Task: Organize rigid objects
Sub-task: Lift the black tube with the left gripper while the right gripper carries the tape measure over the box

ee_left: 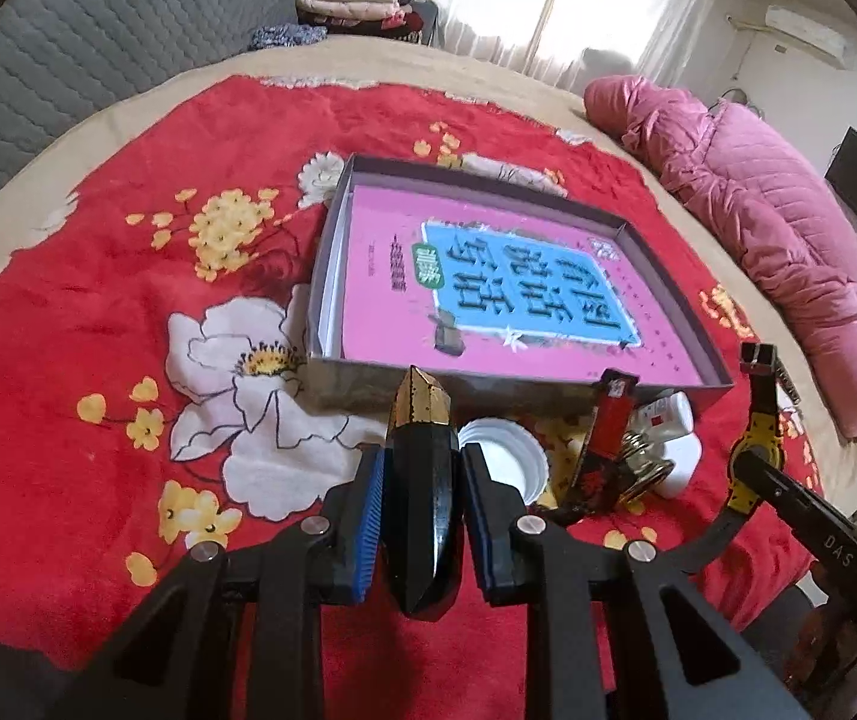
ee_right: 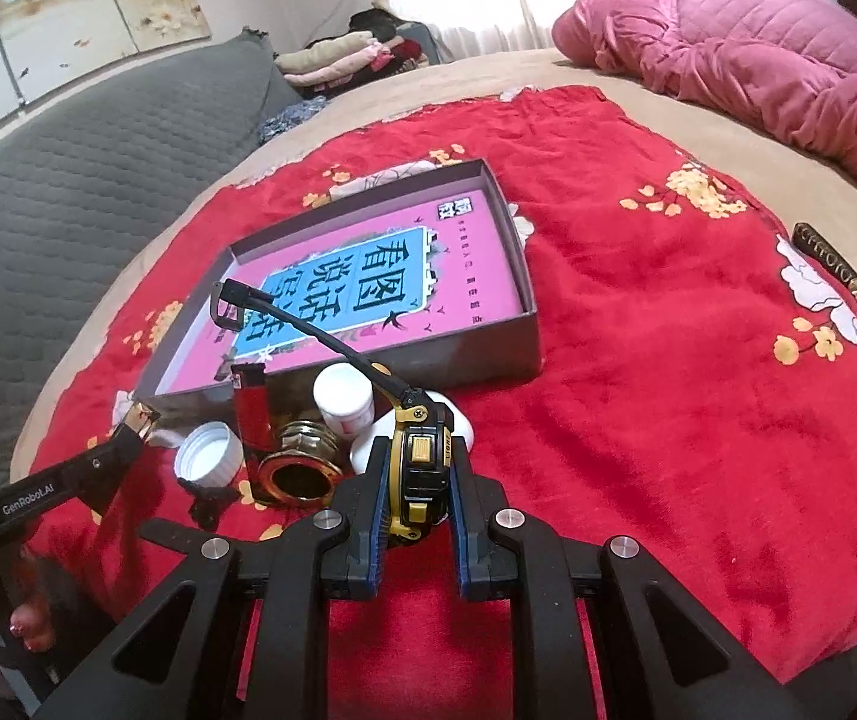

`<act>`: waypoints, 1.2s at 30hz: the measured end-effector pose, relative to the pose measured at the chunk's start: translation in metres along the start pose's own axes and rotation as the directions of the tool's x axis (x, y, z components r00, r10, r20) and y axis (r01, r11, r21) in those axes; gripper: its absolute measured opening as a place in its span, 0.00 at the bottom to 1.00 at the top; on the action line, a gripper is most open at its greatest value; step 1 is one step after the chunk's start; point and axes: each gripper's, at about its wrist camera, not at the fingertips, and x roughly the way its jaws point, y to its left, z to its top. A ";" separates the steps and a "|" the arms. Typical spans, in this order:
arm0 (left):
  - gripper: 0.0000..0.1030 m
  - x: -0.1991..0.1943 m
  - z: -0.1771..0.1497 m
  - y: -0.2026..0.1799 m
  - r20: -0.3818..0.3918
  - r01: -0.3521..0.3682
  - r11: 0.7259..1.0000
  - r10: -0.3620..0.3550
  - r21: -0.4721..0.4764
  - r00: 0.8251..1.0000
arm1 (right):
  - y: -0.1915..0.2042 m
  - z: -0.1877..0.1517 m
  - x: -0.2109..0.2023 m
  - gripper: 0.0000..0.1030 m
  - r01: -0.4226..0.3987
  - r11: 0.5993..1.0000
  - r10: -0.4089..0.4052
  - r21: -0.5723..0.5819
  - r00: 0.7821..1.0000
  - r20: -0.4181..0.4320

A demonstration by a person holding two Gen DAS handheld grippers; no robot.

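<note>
My left gripper (ee_left: 419, 468) is shut on a black faceted stick with a gold tip (ee_left: 419, 480), held just in front of the shallow grey box (ee_left: 686, 288). A pink book (ee_left: 488, 294) lies in the box. My right gripper (ee_right: 416, 474) is shut on a black and yellow wristwatch (ee_right: 419, 468), its strap arching up toward the box (ee_right: 524, 276). The watch also shows in the left wrist view (ee_left: 755, 438). On the blanket before the box lie a white cap (ee_right: 209, 453), a red lighter (ee_right: 251, 408), a gold-rimmed jar (ee_right: 299, 474) and a small white bottle (ee_right: 344, 399).
A red floral blanket (ee_right: 638, 360) covers a round beige bed (ee_right: 758, 144). A pink quilted jacket (ee_right: 758, 54) lies at the far right. A grey padded headboard (ee_right: 68, 192) and folded clothes (ee_right: 344, 60) are at the back. A dark tag (ee_right: 824, 258) lies near the blanket's right edge.
</note>
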 end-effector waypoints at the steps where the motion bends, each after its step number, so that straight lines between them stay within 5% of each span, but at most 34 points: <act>1: 0.24 -0.003 0.001 -0.001 0.011 0.009 1.000 -0.009 -0.001 1.000 | 0.000 0.000 0.000 0.17 -0.001 1.000 0.001 -0.001 1.000 0.003; 9: 0.25 -0.014 0.005 -0.010 0.076 0.004 0.999 -0.007 0.038 0.997 | -0.002 0.007 -0.008 0.17 -0.012 1.000 0.011 0.026 0.999 0.033; 36: 0.25 0.000 0.028 -0.011 0.121 -0.003 0.998 -0.004 0.055 0.993 | 0.010 0.051 -0.008 0.17 0.025 0.999 -0.031 0.048 0.992 0.126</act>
